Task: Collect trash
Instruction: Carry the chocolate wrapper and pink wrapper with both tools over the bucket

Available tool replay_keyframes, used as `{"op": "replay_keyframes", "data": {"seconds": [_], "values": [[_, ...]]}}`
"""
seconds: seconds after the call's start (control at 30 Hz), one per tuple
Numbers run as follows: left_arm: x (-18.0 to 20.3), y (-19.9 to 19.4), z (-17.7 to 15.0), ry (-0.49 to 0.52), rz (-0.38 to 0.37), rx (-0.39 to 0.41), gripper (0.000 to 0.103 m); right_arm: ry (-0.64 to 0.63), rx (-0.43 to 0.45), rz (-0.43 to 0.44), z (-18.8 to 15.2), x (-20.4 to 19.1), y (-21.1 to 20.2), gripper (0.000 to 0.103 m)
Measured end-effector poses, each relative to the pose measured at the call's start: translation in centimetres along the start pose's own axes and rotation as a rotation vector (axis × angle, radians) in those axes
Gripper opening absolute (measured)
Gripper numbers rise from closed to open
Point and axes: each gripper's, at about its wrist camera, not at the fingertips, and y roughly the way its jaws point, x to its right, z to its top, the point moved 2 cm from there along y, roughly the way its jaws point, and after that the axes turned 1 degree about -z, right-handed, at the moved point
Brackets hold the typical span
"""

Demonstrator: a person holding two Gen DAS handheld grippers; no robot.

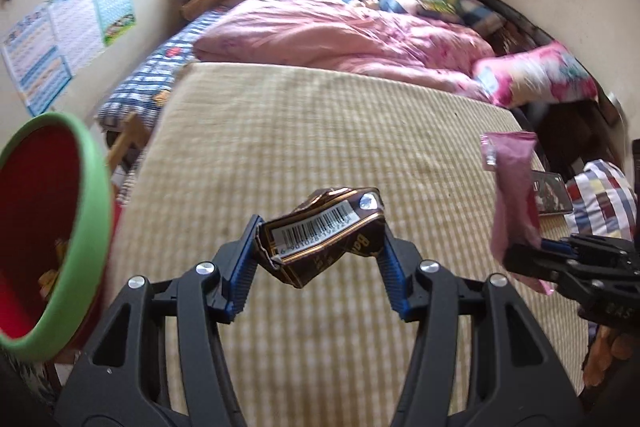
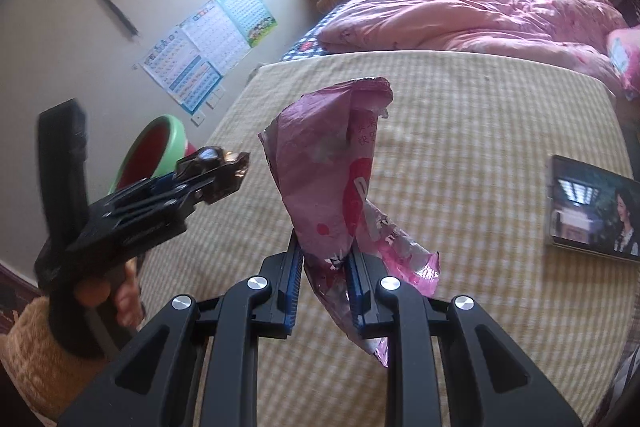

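Observation:
My left gripper (image 1: pixel 320 231) is shut on a crumpled brown carton (image 1: pixel 320 239) with a barcode, held above the yellow checked bed cover (image 1: pixel 320 131); the same gripper (image 2: pixel 216 175) and carton (image 2: pixel 224 171) show at the left in the right wrist view. My right gripper (image 2: pixel 322 251) is shut on a crinkled pink wrapper (image 2: pixel 332 163) that stands up between its pads. That wrapper (image 1: pixel 512 187) and gripper (image 1: pixel 520 251) appear at the right edge of the left wrist view. A red bin with a green rim (image 1: pixel 84 195) stands at the far left, with scraps inside; the bin (image 2: pixel 160 147) shows behind the left gripper.
A pink quilt (image 1: pixel 340 31) and a flowered pillow (image 1: pixel 536 75) lie at the far end of the bed. A flat case with a photo cover (image 2: pixel 592 203) rests on the bed cover at the right. Posters (image 2: pixel 208 43) hang on the left wall.

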Motion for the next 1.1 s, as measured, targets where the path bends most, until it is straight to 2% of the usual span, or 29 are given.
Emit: {"op": "replay_keyframes", "data": {"seconds": [0.17,0.33,0.63,1.1], "values": [[-1.3,-3.6,-1.6,-0.037,0.052,0.053,0.053,-0.050,-0.024,0.019,-0.1,-2.5,1.0,0.021],[-3.1,-5.7,-3.3,-0.092,0.085,0.062,0.053,-0.084,-0.018,0.034,0.2,-4.4,1.3,0.021],[-5.4,-9.5,-3.2,-0.111,0.146,0.155,0.053,-0.165,0.012,0.062,0.9,-8.7,1.1,0.021],[-8.5,-10.4,-3.9,-0.147,0.172,0.157,0.053,-0.208,0.002,0.072,0.9,-11.8,2.7,0.021]]}}
